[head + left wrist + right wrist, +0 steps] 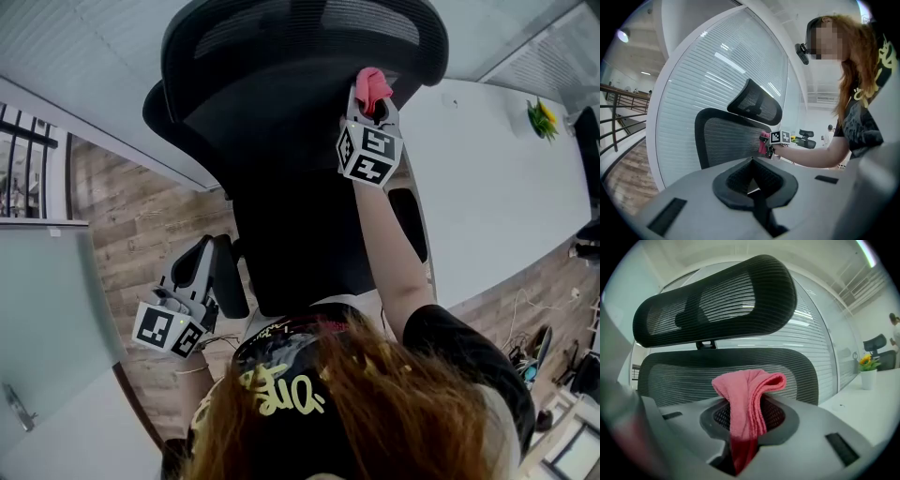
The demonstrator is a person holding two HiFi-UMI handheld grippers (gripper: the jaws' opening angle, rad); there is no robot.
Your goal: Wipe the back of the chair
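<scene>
A black mesh office chair stands in front of me, its back (281, 141) and headrest (300, 28) seen from above. My right gripper (373, 103) is shut on a folded pink cloth (373, 87) and holds it against the upper right part of the back. In the right gripper view the cloth (747, 399) sticks up out of the jaws, close to the chair back (684, 373) and below the headrest (717, 301). My left gripper (202, 258) hangs low at the left beside the chair, shut and empty. From there I see the chair back (726, 140) and the cloth (763, 143).
A long white table (487, 187) runs to the right of the chair, with a small plant (544, 117) at its far end. A glass wall with blinds (717, 70) stands behind the chair. A railing (23, 159) and wood floor (141, 234) lie to the left.
</scene>
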